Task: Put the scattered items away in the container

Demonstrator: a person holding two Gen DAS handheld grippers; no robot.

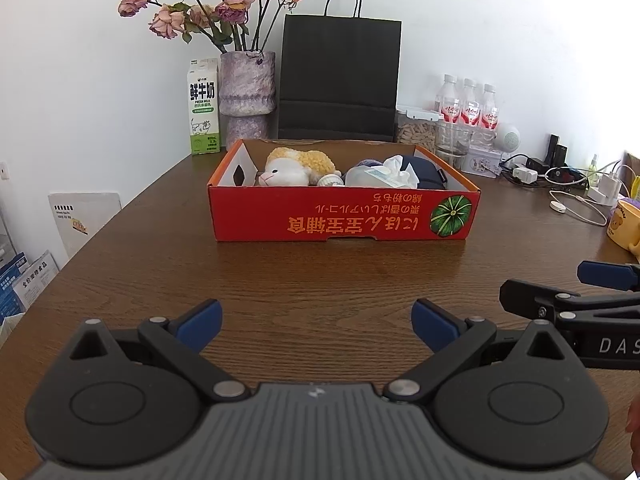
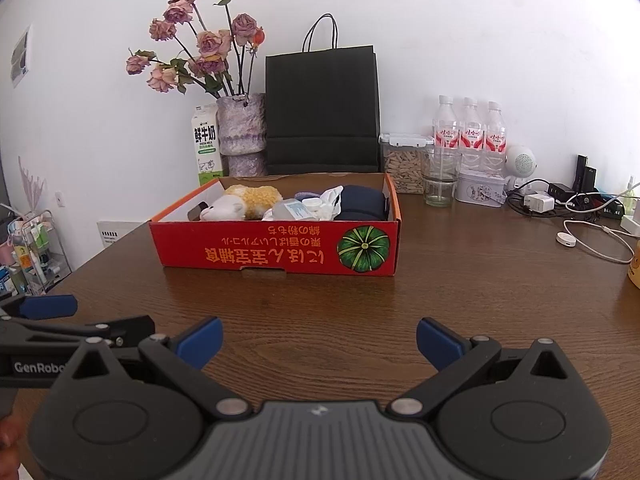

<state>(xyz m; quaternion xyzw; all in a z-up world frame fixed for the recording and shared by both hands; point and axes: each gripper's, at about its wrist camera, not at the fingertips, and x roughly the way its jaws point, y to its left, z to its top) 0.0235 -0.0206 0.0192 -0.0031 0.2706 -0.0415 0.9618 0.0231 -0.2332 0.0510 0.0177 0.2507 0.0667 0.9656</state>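
A: Box (image 1: 340,216) status?
B: Red cardboard, sits mid-table (image 1: 320,276), print upside down toward the cams, green pumpkin graphic at its right end. Open top.
A: Contents?
B: Plush sheep (image 1: 296,170) on the left side, small white round thing (image 1: 330,180) just beside it, tissue pack (image 1: 380,174) in the middle w/ tissue sticking up, dark blue fabric item (image 1: 426,174) on the right. All inside the walls. Can't ID the blue one further.
A: Anything loose on the wood in front of the box?
B: Only bare wood grain between box and claws.
A: Claws?
B: Left gripper (image 1: 316,326) jaws spread wide, nothing between the blue pads, low over the near table edge, pointing at the box. Right gripper (image 2: 319,344) same: wide apart, empty, aimed at the box. The two sit side by side, close; each shows at the edge of the other's view.
A: Behind the box?
B: Black paper bag (image 1: 340,80) against the wall, vase (image 1: 247,92) w/ dried roses left of it, milk carton (image 1: 204,108) further left. Right of the bag: clear tub of snacks (image 2: 404,164), glass (image 2: 439,182), three bottles (image 2: 470,128), small tin (image 2: 480,192), then chargers and cables (image 2: 580,216). Yellow mug (image 1: 624,224) at far right edge.
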